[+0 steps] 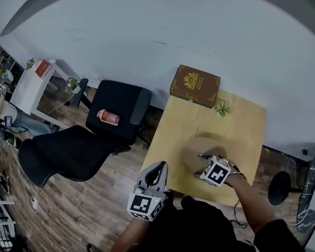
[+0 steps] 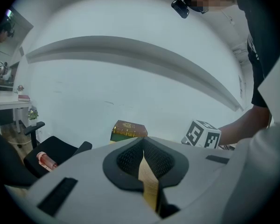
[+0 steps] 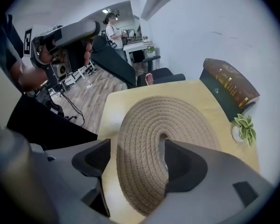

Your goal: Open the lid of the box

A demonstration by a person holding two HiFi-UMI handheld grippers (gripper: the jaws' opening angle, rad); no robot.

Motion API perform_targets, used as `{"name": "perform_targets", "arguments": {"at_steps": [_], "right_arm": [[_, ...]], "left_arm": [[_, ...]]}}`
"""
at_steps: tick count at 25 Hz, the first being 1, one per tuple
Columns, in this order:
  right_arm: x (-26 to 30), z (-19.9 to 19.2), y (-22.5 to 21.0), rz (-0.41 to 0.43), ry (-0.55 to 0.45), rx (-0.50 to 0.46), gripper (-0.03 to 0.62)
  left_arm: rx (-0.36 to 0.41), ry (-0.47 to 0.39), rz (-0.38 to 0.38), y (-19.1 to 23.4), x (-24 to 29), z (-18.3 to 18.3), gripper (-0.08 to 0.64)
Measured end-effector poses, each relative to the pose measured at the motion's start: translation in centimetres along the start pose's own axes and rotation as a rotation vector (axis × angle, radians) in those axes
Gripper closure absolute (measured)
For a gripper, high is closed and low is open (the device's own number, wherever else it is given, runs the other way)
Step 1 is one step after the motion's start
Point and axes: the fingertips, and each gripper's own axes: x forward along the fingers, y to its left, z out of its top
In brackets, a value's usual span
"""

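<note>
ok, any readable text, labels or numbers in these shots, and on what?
None readable.
Dark brown book-shaped box: gold emblem and print, too blurred to read.
Pink cylinder on the black chair: label too small to read.
Black-and-white marker cube: square code pattern, no characters.

The tongs (image 3: 136, 148) hang, jaws apart, over a woven mat (image 3: 149, 118) on the bench (image 3: 114, 104); beyond them to the right sit a dark box (image 3: 228, 90) and small plant (image 3: 244, 127).
</note>
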Motion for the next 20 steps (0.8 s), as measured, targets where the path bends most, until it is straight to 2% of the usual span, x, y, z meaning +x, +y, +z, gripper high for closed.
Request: {"name": "perform_targets", "arguments": {"at_steps": [10, 20], "right_arm": [[1.6, -0.3, -0.1, 0.016, 0.078, 0.005, 0.208], [1.7, -0.2, 0.2, -0.004, 0.105, -0.029, 0.255]], "left_arm": [[-0.079, 0.036, -0.051, -1.0, 0.1, -1.9, 0.538], [-0.070, 0.004, -0.048, -0.2, 0.1, -0.2, 0.538]]}}
